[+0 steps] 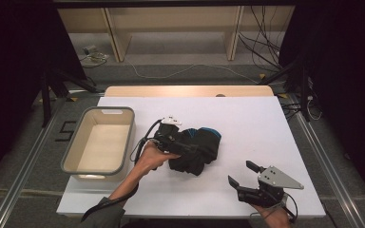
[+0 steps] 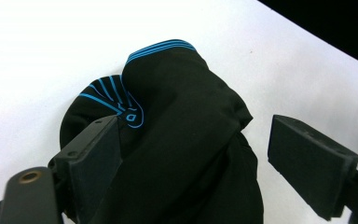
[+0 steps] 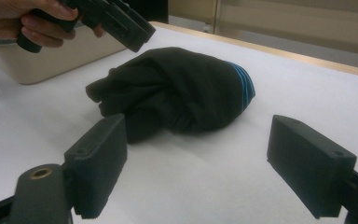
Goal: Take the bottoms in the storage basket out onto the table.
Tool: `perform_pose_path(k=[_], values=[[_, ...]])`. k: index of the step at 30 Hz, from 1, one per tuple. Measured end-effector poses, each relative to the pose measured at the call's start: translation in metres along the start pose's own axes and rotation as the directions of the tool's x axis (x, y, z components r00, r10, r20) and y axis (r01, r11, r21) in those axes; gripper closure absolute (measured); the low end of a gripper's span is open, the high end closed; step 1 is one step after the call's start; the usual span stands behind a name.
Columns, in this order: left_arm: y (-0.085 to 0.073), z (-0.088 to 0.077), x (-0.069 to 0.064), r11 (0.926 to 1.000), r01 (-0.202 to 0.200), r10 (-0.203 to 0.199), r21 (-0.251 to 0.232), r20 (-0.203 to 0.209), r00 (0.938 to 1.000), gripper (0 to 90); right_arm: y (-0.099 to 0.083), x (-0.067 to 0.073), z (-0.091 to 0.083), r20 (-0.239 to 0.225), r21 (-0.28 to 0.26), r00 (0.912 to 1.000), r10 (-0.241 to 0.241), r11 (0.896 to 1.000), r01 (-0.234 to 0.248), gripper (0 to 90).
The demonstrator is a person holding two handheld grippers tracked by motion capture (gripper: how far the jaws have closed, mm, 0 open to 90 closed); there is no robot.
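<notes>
- Black garment (image 1: 197,149), bunched into a mound with blue stripes at one hem, lies on the white table (image 1: 247,123) near its middle, just right of the beige bin (image 1: 100,140).
- In the left gripper view the cloth (image 2: 186,135) sits between the jaws: the left pad lies against or just over a fold, the right pad stands apart with bare table in the gap. Read: not pinched.
- Your left gripper (image 1: 183,145) hovers over the near-left side of the mound, jaws spread, holding nothing. Your left hand (image 1: 152,154) wraps the handle, forearm coming in from the bottom edge, nose pointing toward the garment's far side.
- Step in hand, as I judge it: lining up a grasp on the garment, likely for a lift toward the bin.
- Next move calls for: lower the jaws so both pads straddle a thick fold, then close. Take enough layers; a single loose layer would let the bundle unroll and trail.
- Your right gripper (image 1: 247,178) sits low at the near-right corner of the table, well apart from the cloth, jaws wide and empty, aimed at the mound (image 3: 177,91).
- In the right gripper view your left gripper (image 3: 116,21) shows above the garment's left end, the bin (image 3: 60,60) behind it.
- Bin appears empty inside.
</notes>
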State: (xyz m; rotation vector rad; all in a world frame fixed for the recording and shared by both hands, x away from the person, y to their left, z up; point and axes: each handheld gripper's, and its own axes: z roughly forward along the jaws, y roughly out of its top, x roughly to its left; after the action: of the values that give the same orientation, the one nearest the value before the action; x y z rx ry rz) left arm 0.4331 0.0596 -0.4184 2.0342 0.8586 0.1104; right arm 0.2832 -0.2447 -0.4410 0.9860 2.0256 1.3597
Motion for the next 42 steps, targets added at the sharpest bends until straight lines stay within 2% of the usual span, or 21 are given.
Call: perform_pose_path(k=[11, 18, 27, 36, 40, 42], values=[[-0.005, -0.01, -0.001, 0.9991, -0.013, 0.013, -0.041, 0.001, 0.9999, 17.2, 0.0, 0.001, 0.0, -0.001, -0.002, 1.0, -0.002, 1.0, 0.002, 20.8], [-0.007, -0.012, 0.001, 0.9985, 0.01, -0.009, -0.053, 0.015, 0.9998, 17.3, 0.0, 0.001, 0.0, -0.001, -0.003, 1.0, -0.002, 1.0, 0.002, 20.8], [-0.01, -0.017, -0.004, 0.9966, -0.014, 0.015, -0.082, 0.006, 0.9999, 17.4, 0.0, 0.001, 0.0, -0.002, -0.004, 1.0, -0.001, 1.0, 0.001, 20.8], [-0.016, -0.029, -0.004, 0.9926, -0.023, 0.022, -0.119, -0.009, 0.9997, 17.5, 0.0, 0.002, 0.0, -0.005, -0.001, 1.0, -0.002, 1.0, 0.002, 20.8], [-0.017, -0.033, -0.003, 0.9892, -0.007, 0.007, -0.146, 0.0, 1.0, 17.5, 0.0, 0.002, 0.0, -0.008, 0.0, 1.0, -0.005, 1.0, 0.005, 20.8], [-0.018, -0.036, -0.005, 0.9866, -0.027, 0.026, -0.161, -0.007, 0.9996, 17.5, 0.0, 0.002, 0.0, -0.007, -0.001, 1.0, -0.004, 1.0, 0.004, 20.8]])
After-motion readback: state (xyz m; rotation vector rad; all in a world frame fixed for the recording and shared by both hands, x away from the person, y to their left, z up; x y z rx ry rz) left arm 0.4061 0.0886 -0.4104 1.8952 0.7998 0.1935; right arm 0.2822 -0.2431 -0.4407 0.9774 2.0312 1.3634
